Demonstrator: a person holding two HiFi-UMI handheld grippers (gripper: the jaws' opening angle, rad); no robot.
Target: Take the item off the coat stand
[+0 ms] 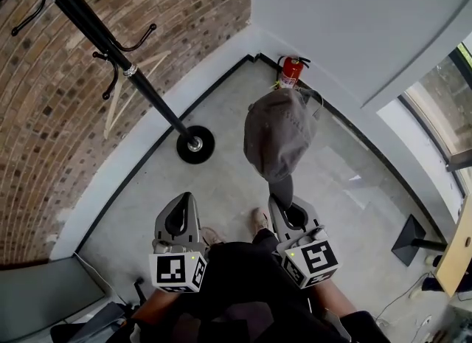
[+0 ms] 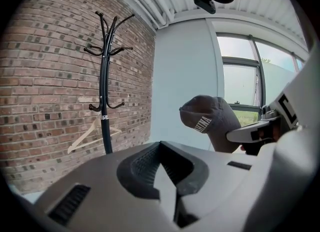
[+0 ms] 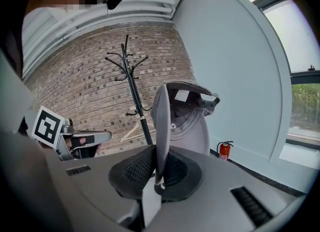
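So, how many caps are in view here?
1: the grey cap, held by its brim in the right gripper, away from the coat stand. No other shows on the stand's hooks.

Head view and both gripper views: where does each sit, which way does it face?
Head view: on the person's head, facing steeply down at floor, coat stand and cap; left gripper, right gripper and torso show.
Left gripper view: on the left gripper, along its shut, empty jaws toward the brick wall; right gripper at right.
Right gripper view: on the right gripper, jaws shut on the cap's brim; left gripper at left.
Shared: all show coat stand and cap.
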